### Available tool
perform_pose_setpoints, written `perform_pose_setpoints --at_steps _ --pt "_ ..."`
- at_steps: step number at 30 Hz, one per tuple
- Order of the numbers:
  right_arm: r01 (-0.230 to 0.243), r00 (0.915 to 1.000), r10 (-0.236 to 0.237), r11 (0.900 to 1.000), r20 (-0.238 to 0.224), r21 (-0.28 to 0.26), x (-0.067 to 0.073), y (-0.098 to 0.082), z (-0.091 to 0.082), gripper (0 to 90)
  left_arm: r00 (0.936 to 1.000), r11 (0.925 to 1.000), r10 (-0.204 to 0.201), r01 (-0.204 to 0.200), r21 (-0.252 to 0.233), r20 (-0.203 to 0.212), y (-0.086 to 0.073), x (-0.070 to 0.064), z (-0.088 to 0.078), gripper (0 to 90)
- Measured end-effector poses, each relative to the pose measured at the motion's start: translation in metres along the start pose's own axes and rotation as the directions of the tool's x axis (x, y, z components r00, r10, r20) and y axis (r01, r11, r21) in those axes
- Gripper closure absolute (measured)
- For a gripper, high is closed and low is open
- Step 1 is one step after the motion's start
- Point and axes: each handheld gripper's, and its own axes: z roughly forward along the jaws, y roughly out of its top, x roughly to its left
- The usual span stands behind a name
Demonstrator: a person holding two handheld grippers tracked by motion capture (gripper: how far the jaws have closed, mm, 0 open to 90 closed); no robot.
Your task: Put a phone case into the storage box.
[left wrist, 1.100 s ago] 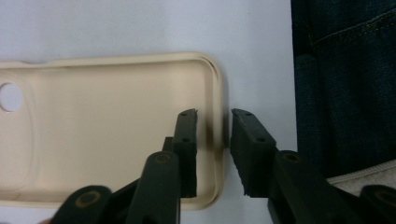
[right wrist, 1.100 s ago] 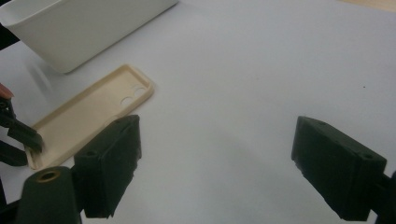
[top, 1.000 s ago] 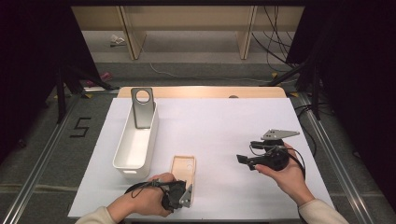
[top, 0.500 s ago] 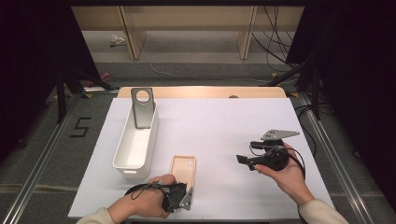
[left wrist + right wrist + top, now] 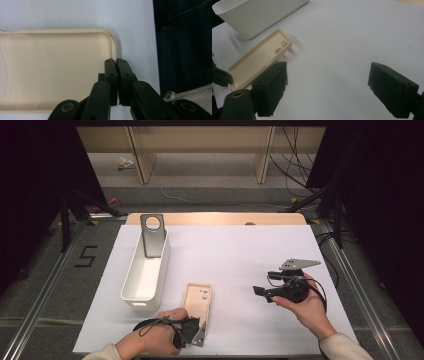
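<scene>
You're pinching the near rim of that beige phone case (image 5: 57, 72) lying on the table (image 5: 240, 255) with your left hand-held gripper (image 5: 116, 62), jaws just closing tight on it; it's looking light, thin and bendy, so you're wanting that rim hold.

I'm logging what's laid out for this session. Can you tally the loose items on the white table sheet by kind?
Phone case, beige: 1
Storage bin, white: 1
Metal bracket with a round hole, grey, leaning inside the bin's far end: 1
Total: 3
</scene>
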Motion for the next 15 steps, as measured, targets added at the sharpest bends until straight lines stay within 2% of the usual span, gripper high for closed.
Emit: perform_pose_setpoints --at_steps 7,11,12,15 --pt "0.0 1.0 0.0 1.0 -0.003 0.002 0.002 0.001 0.002 16.9 0.9987 0.9996 0.006 -0.007 -0.029 -0.051 0.002 0.003 -0.009 87.9" --pt "-0.005 1.0 0.005 1.0 -0.004 0.0 0.003 0.001 0.004 17.0 0.9977 0.9988 -0.003 0.0 -0.048 -0.068 0.002 0.005 -0.012 87.9" --pt "-0.008 1.0 0.008 1.0 -0.002 0.001 0.004 0.002 0.005 17.1 0.9976 0.9982 -0.015 0.011 -0.059 -0.067 0.002 0.005 -0.012 87.9" --pt "-0.019 0.9996 0.019 1.0 -0.019 0.001 0.006 0.004 0.009 18.8 0.9962 0.9972 -0.019 0.013 -0.073 -0.085 0.002 0.007 -0.014 87.9"
